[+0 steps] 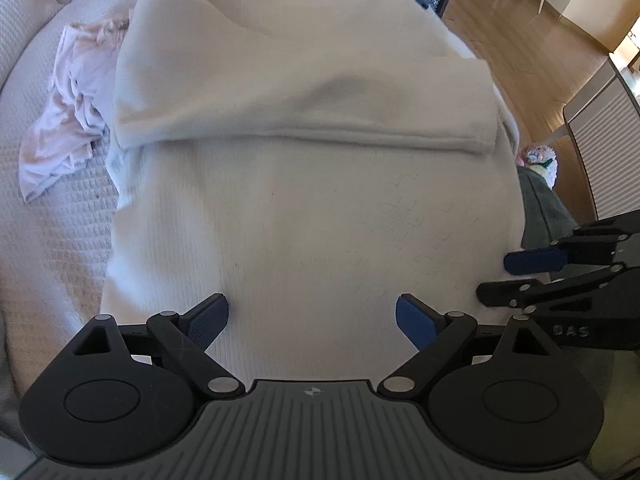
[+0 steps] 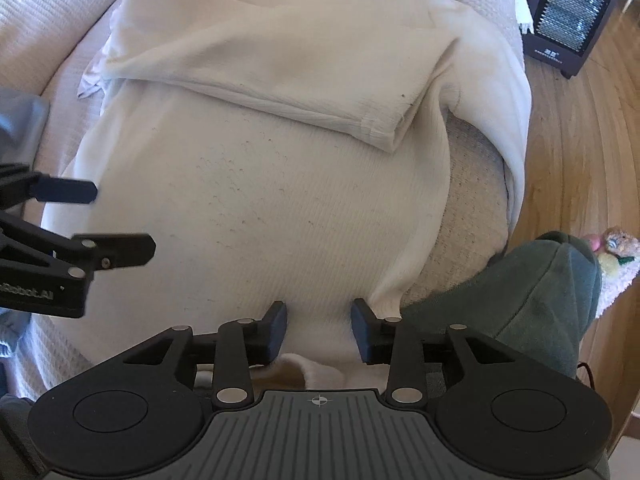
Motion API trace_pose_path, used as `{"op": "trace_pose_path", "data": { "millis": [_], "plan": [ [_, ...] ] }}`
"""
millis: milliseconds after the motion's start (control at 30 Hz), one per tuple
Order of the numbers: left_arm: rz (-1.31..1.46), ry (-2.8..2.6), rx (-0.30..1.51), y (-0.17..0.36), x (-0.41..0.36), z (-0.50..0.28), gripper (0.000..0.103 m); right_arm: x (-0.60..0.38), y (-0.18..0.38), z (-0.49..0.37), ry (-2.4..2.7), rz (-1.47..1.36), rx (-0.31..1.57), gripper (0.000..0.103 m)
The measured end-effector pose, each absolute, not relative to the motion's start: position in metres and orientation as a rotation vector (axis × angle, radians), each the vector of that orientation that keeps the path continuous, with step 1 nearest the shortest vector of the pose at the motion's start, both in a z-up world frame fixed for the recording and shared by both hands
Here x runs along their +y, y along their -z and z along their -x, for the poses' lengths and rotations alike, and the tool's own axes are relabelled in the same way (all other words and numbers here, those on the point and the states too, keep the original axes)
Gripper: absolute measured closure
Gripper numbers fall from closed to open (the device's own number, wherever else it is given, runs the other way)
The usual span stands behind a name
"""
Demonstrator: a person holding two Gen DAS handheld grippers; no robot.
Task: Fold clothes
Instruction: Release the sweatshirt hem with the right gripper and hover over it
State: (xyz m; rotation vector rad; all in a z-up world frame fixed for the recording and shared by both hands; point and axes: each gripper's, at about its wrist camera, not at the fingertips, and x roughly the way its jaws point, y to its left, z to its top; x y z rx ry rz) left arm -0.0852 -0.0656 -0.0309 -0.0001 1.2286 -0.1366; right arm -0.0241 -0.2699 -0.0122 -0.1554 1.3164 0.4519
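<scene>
Surface: waffle-weave cream bedcover [image 1: 48,240] under everything, a soft padded slope; warm wooden plank floor [image 2: 568,152] beyond its right edge.
Left gripper [image 1: 312,316]: released, blue ribbed pads [image 1: 210,318] spread wide, hovering over the near hem area of the cream sweater [image 1: 304,208]; whether the tips touch the cloth cannot be told.
Right gripper [image 2: 319,328]: jaws parted, narrower than the left's, one dark finger on each side of the sweater's near right hem corner; no clamp on the cloth is visible. A curled lip of the knit shows just behind the fingers.
Sweater: fine vertical rib knit, cream, lightly pilled, lying flat directly ahead of both grippers; a sleeve [image 2: 280,92] is folded across the chest as a broad band with a stitched cuff at its right end.
Right of the right gripper: dark green fleecy cloth [image 2: 532,300], bunched; past it a fluffy plush toy [image 2: 616,256] on the floor.
Left of the left gripper: crumpled pale pink garment [image 1: 68,112], thin and wrinkled.
Far ahead, right: boxy dark heater [image 2: 568,16] with a wire grille.
</scene>
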Motion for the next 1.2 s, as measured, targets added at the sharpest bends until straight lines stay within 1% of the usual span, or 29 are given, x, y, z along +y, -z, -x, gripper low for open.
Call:
{"op": "trace_pose_path", "data": {
  "millis": [100, 200, 267, 467, 767, 967, 1033, 1067, 1100, 1133, 1200],
  "plan": [
    [0.004, 0.136, 1.241, 0.036, -0.064, 0.086, 0.011, -0.275, 0.013, 0.025, -0.445, 0.119, 1.311, 0.066],
    [0.009, 0.143, 1.243, 0.037, -0.063, 0.087, 0.004, -0.277, 0.014, 0.025, -0.44, 0.098, 1.311, 0.065],
    [0.002, 0.14, 1.251, 0.04, -0.063, 0.088, 0.003, -0.276, 0.013, 0.025, -0.438, 0.097, 1.308, 0.065],
    [-0.006, 0.132, 1.254, 0.039, -0.062, 0.09, 0.002, -0.277, 0.013, 0.024, -0.435, 0.087, 1.306, 0.063],
    [-0.074, 0.115, 1.17, 0.007, -0.065, 0.103, 0.002, -0.286, 0.016, 0.017, -0.445, 0.092, 1.303, 0.06],
    [-0.065, 0.119, 1.154, -0.001, -0.067, 0.104, 0.002, -0.288, 0.013, 0.017, -0.43, 0.087, 1.289, 0.058],
    [-0.052, 0.122, 1.154, 0.001, -0.068, 0.098, 0.002, -0.298, 0.004, 0.016, -0.42, 0.03, 1.255, 0.056],
    [-0.045, 0.122, 1.153, 0.001, -0.068, 0.095, 0.002, -0.306, -0.004, 0.016, -0.4, -0.021, 1.225, 0.052],
    [-0.041, 0.121, 1.151, 0.002, -0.068, 0.09, 0.002, -0.314, -0.011, 0.016, -0.38, -0.073, 1.196, 0.045],
    [-0.037, 0.121, 1.147, 0.003, -0.068, 0.083, 0.002, -0.323, -0.016, 0.014, -0.365, -0.122, 1.175, 0.042],
    [-0.028, 0.13, 1.14, 0.0, -0.07, 0.077, 0.002, -0.341, -0.022, 0.009, -0.349, -0.176, 1.152, 0.041]
  ]
}}
